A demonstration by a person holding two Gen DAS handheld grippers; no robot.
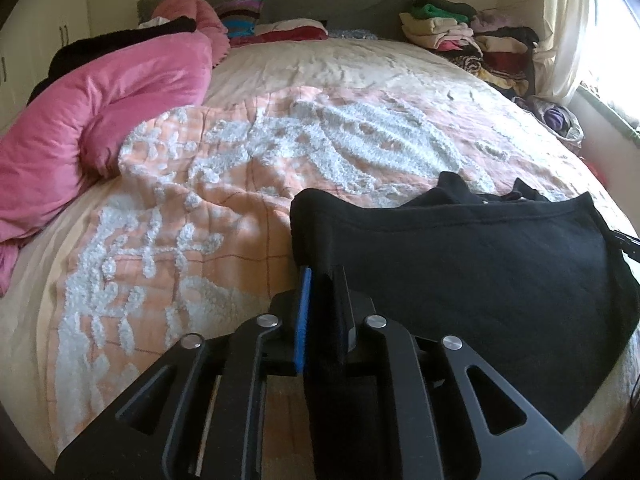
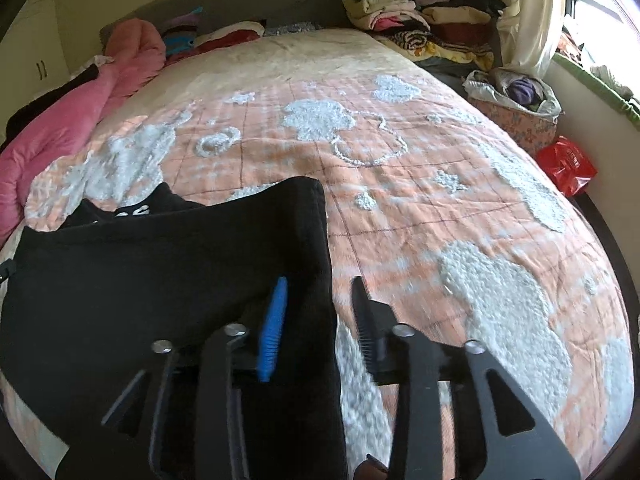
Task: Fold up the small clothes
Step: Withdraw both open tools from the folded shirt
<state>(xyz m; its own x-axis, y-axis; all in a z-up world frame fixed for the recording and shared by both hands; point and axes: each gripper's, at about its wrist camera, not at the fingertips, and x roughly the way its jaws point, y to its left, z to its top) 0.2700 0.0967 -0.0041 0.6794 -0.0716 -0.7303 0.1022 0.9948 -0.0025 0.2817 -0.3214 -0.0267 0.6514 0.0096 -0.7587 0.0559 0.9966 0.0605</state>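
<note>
A black garment [image 1: 460, 264] lies spread on the near part of the bed, with white print at its far edge [image 2: 132, 212]. My left gripper [image 1: 322, 276] is shut on the garment's left corner, with cloth pinched between the blue pad and the black finger. My right gripper [image 2: 320, 284] is open over the garment's right edge [image 2: 312, 248]. Its blue finger lies over the cloth and its black finger over the bedspread.
The bed carries a peach bedspread [image 1: 280, 152] with white tufted patterns. A pink duvet [image 1: 100, 100] lies along the left side. Stacks of folded clothes [image 1: 472, 36] sit at the back right. A basket of clothes [image 2: 516, 112] and a red bag [image 2: 568, 164] stand right of the bed.
</note>
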